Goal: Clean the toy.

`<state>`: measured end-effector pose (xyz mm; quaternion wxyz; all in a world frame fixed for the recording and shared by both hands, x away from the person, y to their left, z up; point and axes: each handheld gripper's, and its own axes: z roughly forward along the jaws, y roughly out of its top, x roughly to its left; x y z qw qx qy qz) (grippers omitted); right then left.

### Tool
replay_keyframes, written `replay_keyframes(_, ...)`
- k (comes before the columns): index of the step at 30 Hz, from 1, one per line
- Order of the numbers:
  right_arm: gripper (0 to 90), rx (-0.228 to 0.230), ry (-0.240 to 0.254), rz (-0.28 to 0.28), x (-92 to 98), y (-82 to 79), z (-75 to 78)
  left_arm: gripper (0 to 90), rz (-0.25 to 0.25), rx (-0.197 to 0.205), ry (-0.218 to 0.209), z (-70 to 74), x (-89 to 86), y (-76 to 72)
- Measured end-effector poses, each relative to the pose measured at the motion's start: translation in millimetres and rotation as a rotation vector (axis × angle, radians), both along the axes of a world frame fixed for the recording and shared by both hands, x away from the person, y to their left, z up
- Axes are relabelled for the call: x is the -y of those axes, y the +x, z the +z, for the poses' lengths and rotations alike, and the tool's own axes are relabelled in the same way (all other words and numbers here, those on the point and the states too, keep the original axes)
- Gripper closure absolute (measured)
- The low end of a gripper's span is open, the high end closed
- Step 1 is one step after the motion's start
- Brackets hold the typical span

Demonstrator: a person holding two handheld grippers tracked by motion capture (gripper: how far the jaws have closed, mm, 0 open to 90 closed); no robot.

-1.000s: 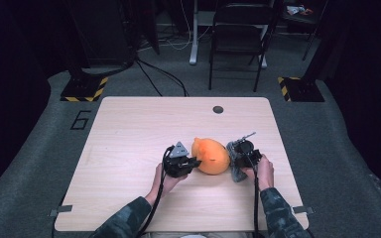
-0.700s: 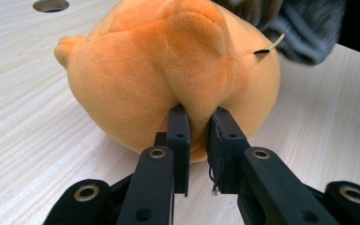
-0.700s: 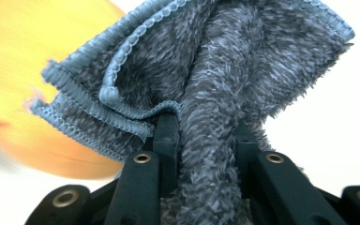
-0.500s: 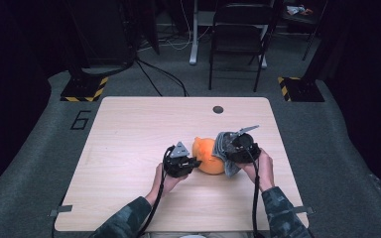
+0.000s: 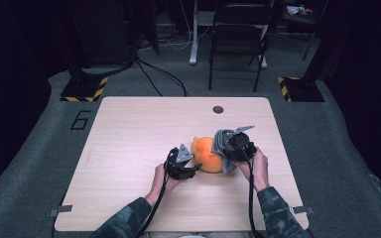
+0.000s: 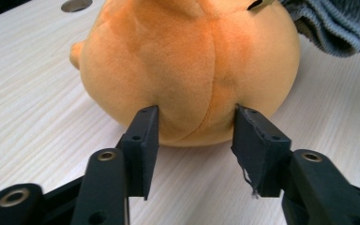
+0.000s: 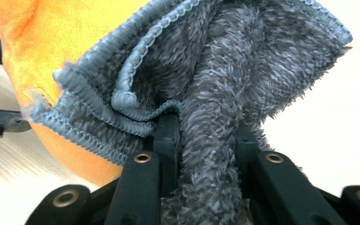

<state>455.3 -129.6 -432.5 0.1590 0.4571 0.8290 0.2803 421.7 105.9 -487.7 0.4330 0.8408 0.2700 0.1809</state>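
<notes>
Camouflage sleeves (image 5: 129,220), seemingly; black jaws

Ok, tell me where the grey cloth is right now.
In the high view the grey cloth is on the table's right half, clamped in the right gripper and draped against the orange plush toy.

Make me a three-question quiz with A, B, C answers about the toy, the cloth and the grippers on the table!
1. Where is the plush toy?
A. between the two grippers
B. on the chair
C. at the table's far edge

2. What colour is the cloth?
A. red
B. grey
C. green

3. What is the right gripper doing?
A. standing open
B. shut on the toy
C. shut on the cloth

Answers: A, the left gripper and right gripper flank it; B, its fuzzy pile is grey; C, its jaws pinch the cloth.
</notes>
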Motion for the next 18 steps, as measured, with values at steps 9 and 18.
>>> replay_keyframes(9,70.6,-0.005,0.071,-0.022,10.8,4.2,-2.3,81.6,0.006,0.012,-0.035,-0.9,4.4,2.1)
replay_keyframes(18,70.6,0.067,0.021,-0.001,5.6,-5.5,31.5,83.6,0.004,-0.136,-0.213,11.3,-2.9,3.7)
